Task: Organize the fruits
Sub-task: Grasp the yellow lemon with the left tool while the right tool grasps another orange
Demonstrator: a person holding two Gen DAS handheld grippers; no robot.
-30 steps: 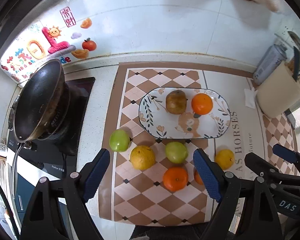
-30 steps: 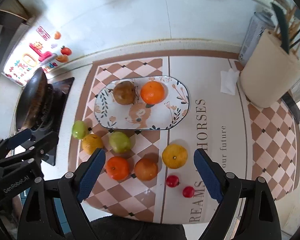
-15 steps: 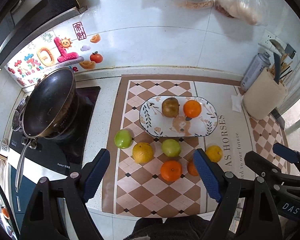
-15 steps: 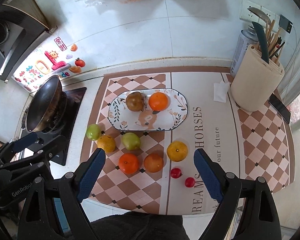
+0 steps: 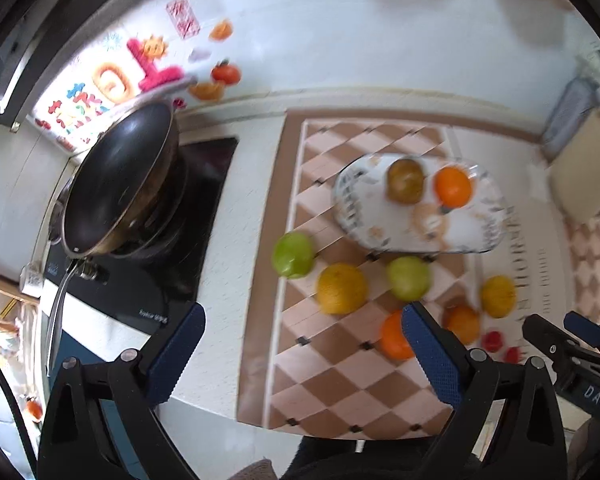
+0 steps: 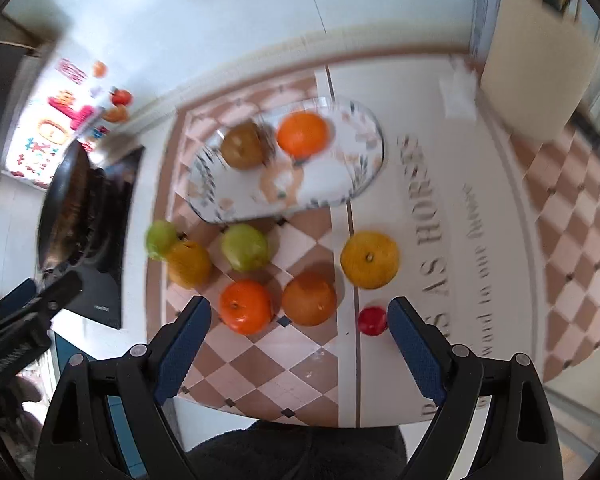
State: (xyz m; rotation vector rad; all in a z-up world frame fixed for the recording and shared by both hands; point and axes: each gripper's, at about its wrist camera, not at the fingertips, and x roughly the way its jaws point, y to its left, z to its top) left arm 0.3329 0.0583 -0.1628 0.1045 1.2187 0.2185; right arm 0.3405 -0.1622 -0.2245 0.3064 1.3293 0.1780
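Observation:
A patterned oval plate (image 6: 364,184) on the checkered mat holds a brown fruit (image 6: 242,150) and an orange (image 6: 302,135). In front of it lie loose green apples (image 6: 245,247), oranges (image 6: 246,306) and yellow citrus (image 6: 370,259), plus a small red fruit (image 6: 373,321). My right gripper (image 6: 298,312) hovers open above the two nearest oranges, touching nothing. My left gripper (image 5: 300,320) hangs over the mat's left part with its jaws opening and nothing between them; a green apple (image 5: 293,255) and a yellow citrus (image 5: 342,288) lie just beyond its fingers.
A black pan (image 5: 116,184) sits on the dark stove at the left. A beige utensil holder (image 6: 540,60), a spray can (image 5: 572,108) and a white tissue (image 6: 456,92) stand at the back right. The counter's front edge runs just below the fingers.
Both grippers rose, then dropped back towards the fruit, so the fruit looks larger and blurred. The left gripper's jaws stand wider and its view has shifted left. No fruit has moved.

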